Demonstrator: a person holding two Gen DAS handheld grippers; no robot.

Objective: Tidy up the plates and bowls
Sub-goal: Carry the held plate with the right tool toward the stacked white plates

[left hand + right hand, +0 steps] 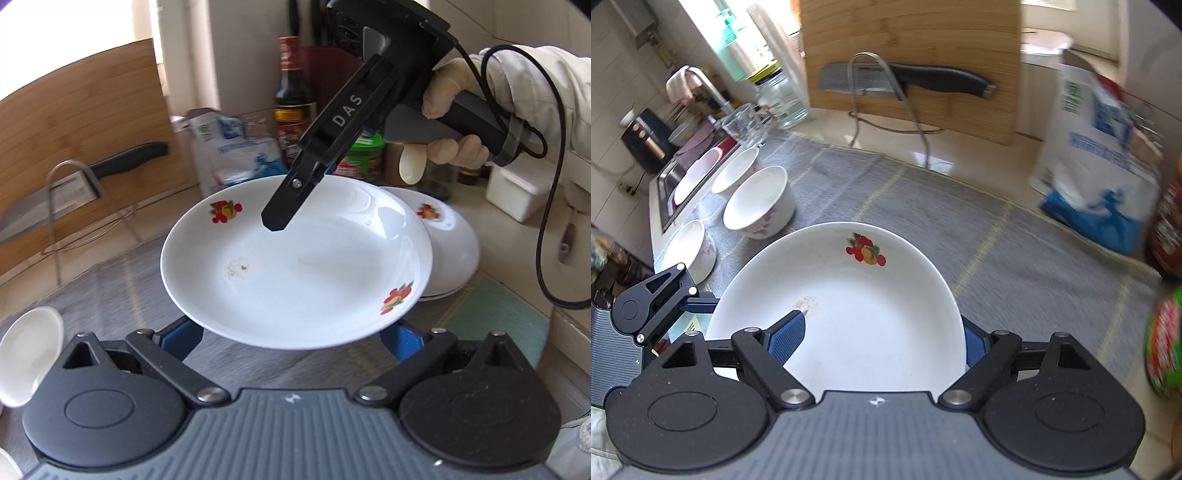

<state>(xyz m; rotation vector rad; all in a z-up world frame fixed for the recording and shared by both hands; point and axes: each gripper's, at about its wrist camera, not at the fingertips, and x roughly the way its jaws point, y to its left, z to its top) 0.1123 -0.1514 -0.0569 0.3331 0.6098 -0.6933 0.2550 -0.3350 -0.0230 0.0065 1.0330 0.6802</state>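
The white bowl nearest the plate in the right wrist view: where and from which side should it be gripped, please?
Probably the rim of the bowl on the side facing the plate, coming from above, one finger inside and one outside. It stands upright and open on the mat, its wall thin; other bowls crowd its far side.

Counter: I log grey checked mat [1015,266] over it | four white bowls [761,201] along mat's sink edge | stacked plates [452,251] | cutting board [908,62] at back edge
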